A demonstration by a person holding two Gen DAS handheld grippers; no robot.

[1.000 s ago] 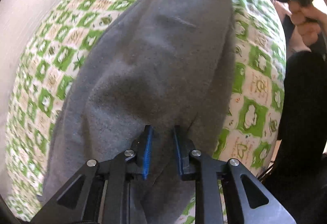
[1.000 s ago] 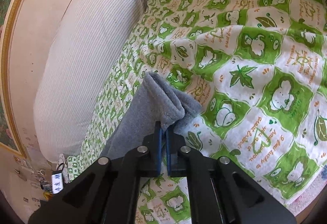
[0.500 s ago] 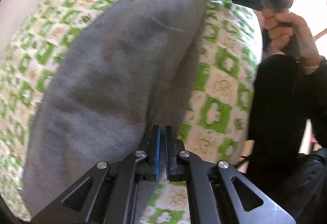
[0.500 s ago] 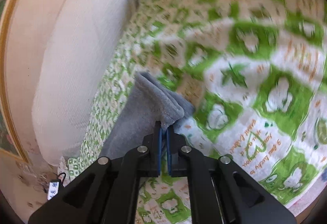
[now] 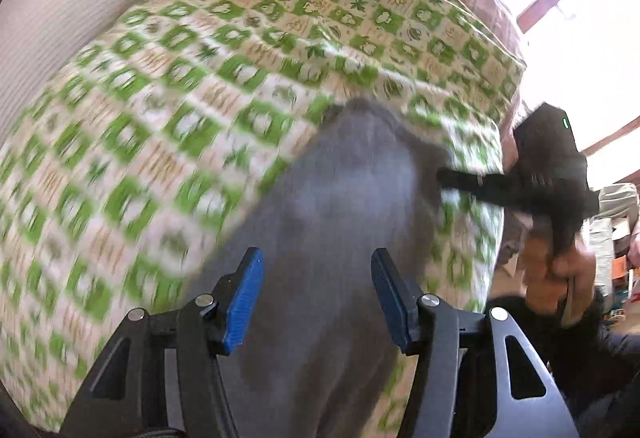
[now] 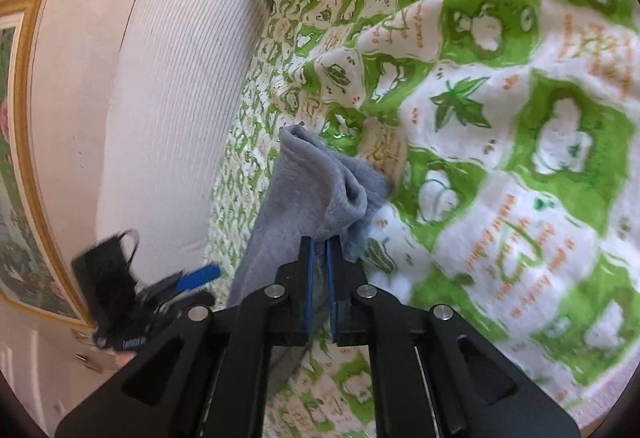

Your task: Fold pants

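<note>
Grey pants (image 5: pixel 340 238) run lower centre to upper right; your left gripper (image 5: pixel 316 296) just opened, empty, above them. Right gripper (image 6: pixel 318 270) stays clamped on the far hem.

The bed (image 5: pixel 120 166) is covered with a quilt (image 6: pixel 520 126) in green and white squares with leaf prints. Grey pants (image 5: pixel 340 230) lie directly on this quilt. A white ribbed pillow (image 6: pixel 176 110) rests along the bed's edge by the wall.
</note>
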